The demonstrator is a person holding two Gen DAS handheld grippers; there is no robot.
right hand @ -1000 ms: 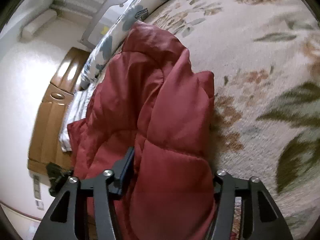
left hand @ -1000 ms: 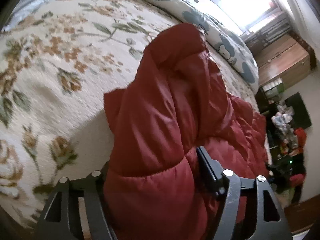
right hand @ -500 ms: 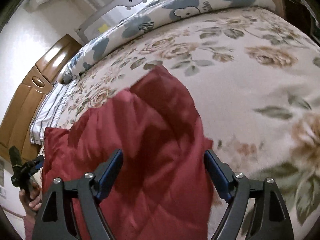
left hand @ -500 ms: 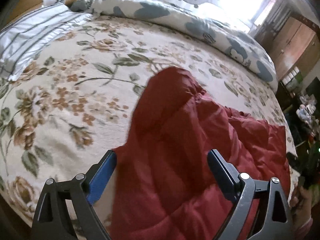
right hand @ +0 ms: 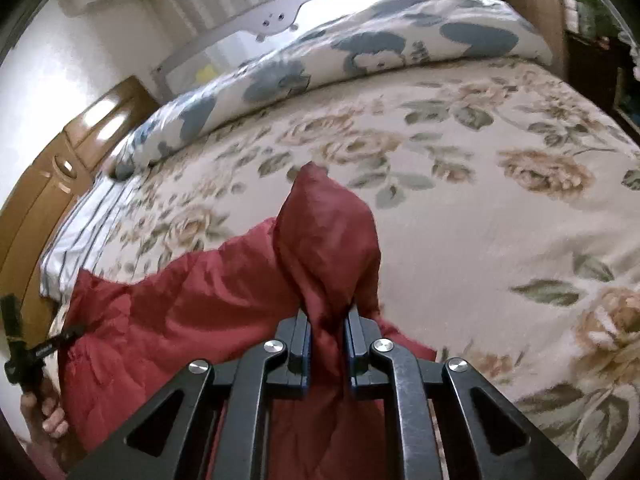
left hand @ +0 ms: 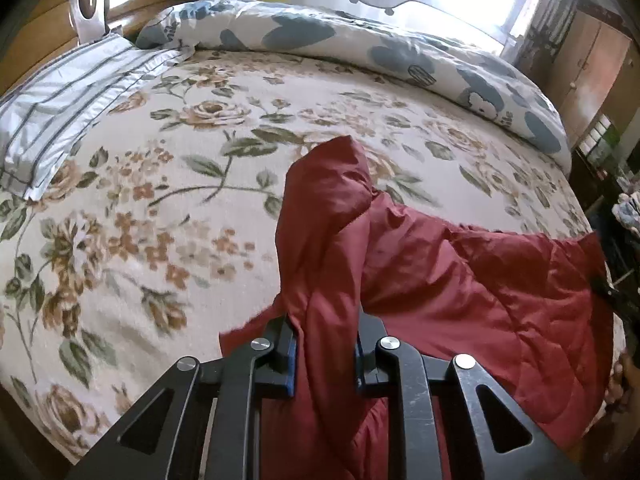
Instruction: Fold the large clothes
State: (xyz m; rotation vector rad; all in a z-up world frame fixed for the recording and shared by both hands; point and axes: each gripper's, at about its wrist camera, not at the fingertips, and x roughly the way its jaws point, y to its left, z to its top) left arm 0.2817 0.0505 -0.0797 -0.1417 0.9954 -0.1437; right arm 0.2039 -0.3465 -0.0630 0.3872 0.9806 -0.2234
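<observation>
- We see a bed (left hand: pixel 168 240) covered by a cream spread printed with roses and green leaves.
- A red quilted garment (left hand: pixel 460 280) lies on its near side, one part lifted off the spread.
- A rolled white duvet with blue shapes (left hand: pixel 360 44) lies along the far edge.
- A white pillow with dark stripes (left hand: pixel 68 108) rests by the wooden headboard (left hand: pixel 44 24).

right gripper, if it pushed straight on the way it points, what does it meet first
The right gripper is shut on the red padded garment, which bunches ahead of it; beyond, probably the floral bedspread.
</observation>
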